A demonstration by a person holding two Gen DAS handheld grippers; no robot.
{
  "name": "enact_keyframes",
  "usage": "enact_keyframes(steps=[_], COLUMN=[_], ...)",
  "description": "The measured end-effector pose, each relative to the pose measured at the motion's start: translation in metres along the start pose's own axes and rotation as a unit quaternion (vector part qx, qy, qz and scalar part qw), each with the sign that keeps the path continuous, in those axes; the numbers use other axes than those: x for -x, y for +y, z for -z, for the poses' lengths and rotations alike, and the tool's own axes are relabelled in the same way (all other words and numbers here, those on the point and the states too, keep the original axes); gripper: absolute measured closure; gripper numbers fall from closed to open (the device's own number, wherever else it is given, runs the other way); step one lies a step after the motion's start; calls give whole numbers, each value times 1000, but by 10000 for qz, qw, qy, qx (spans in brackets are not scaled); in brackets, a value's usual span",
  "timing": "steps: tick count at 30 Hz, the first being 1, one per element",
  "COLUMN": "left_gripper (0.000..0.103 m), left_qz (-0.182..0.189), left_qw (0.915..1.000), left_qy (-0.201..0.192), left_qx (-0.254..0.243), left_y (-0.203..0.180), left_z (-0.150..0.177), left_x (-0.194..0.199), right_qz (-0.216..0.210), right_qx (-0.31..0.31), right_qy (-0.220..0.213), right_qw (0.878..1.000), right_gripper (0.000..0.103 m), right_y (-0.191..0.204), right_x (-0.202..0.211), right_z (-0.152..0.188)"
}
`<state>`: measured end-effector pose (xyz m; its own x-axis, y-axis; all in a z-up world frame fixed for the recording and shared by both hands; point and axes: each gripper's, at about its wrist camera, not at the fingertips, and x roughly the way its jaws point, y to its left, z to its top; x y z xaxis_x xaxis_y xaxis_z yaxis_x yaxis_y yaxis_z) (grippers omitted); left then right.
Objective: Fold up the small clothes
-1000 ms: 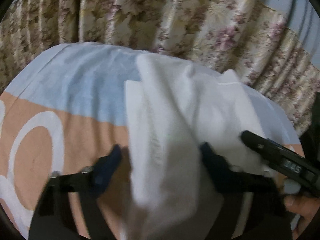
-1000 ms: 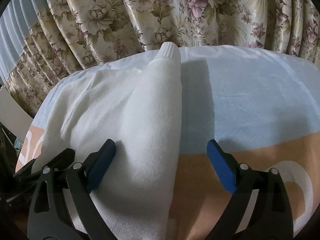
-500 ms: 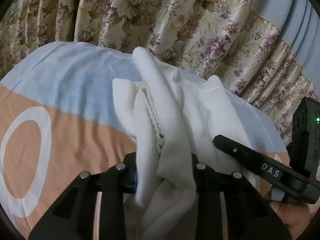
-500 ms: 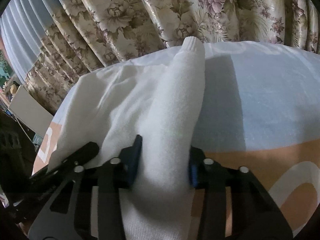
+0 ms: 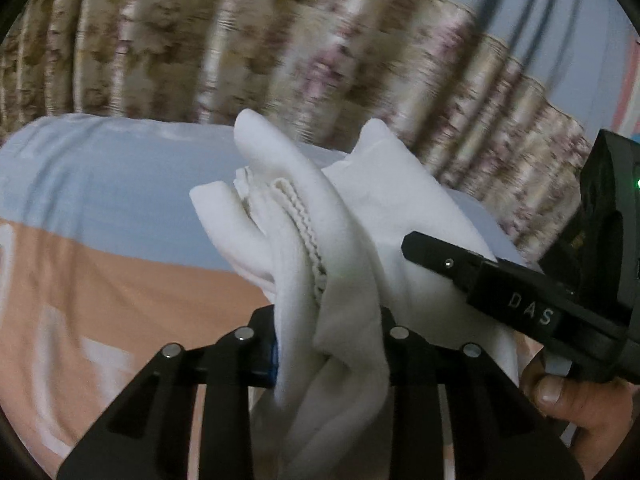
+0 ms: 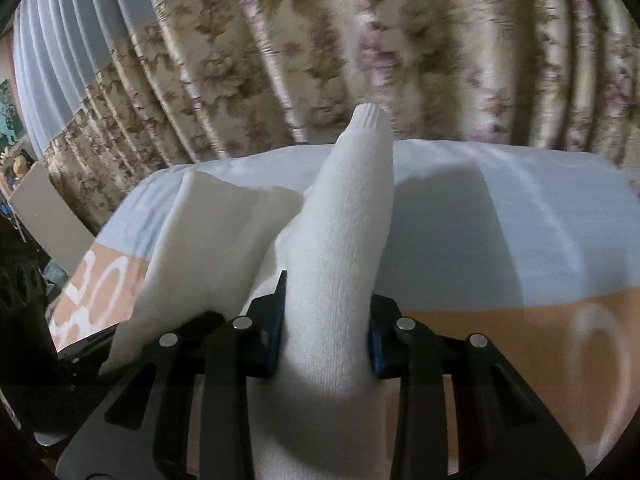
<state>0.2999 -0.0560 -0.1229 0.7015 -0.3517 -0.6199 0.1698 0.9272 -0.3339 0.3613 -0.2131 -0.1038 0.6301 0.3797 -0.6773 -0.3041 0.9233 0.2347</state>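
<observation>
Nearest, the left gripper (image 5: 328,354) has its black fingers pinching a bunched, twisted hem of the small white knit garment (image 5: 320,248); the right gripper (image 6: 326,336) is closing its blue-padded fingers (image 6: 276,332) on a thick rolled fold of the same cloth, a ribbed sleeve end (image 6: 370,120) standing up past them; the pads already press on the fabric. The garment hangs gathered between the two grippers and trails onto the bed's peach and pale blue printed sheet (image 5: 120,280), near the middle of the bed.

I judge the step to be the start of a fold: both corners taken, the cloth being raised to carry over. The next move calls for holding the two ends taut and level, so the twisted bunch on the left opens flat rather than dropping as a wad.

A person's hand (image 5: 576,404) grips the right tool's handle; beyond the bed hangs a pleated floral curtain (image 6: 320,60), close behind but not touching; nothing on the sheet blocks the fold.
</observation>
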Motion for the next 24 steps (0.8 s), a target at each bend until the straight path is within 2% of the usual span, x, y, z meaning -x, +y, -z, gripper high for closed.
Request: enact_keyframes(steps=[4,7,9,10,11,12,14,15,16,19,21,24], left_gripper=[74,74,71,69,61,45,23,18,16,13,12,12], left_qz=[289,450,361,279,193,65,-436,-496,-507,-638,-727,-776], left_qw=[9993,9981,9982,9985,9987,9990,9985,9983,9982,9975,9970,9967], left_qy=[140,342,414,446,439,424,331,294,285,313,251,232], left_qx=[-174,-262,-231,-169,-141,-107,13,81,165,2,-130,-53], left_y=[-66,-97,-105,-105,-104,-101,-87,-82,-73,-67,-69,-71], left_z=[15,28,34,36,38,39,41,40,39,40,43,49], left_x=[-26,-46,-54,-56,-56,-55,-49,-47,-44,-39,-33,-27], right_qz=[356,585,717,753,786,853,1061,1109,1167,1263,1357,1435], right_qx=[20,-171,-248,-245,-232,-204,-179,-212,-236,-179,-107,-148], right_qy=[27,64,135,170,250,301,271,240,190,59,-32,-124], right_qw=[9994,9981,9970,9967,9963,9957,9938,9933,9927,9918,9907,9895], right_gripper=[71,71,70,69,66,62,43,38,32,25,24,20], right_y=[-56,-98,-120,-125,-130,-132,-132,-133,-132,-126,-121,-120], right_x=[36,59,67,68,67,65,65,65,67,74,79,91], right_z=[12,22,31,35,41,46,56,60,64,83,92,105])
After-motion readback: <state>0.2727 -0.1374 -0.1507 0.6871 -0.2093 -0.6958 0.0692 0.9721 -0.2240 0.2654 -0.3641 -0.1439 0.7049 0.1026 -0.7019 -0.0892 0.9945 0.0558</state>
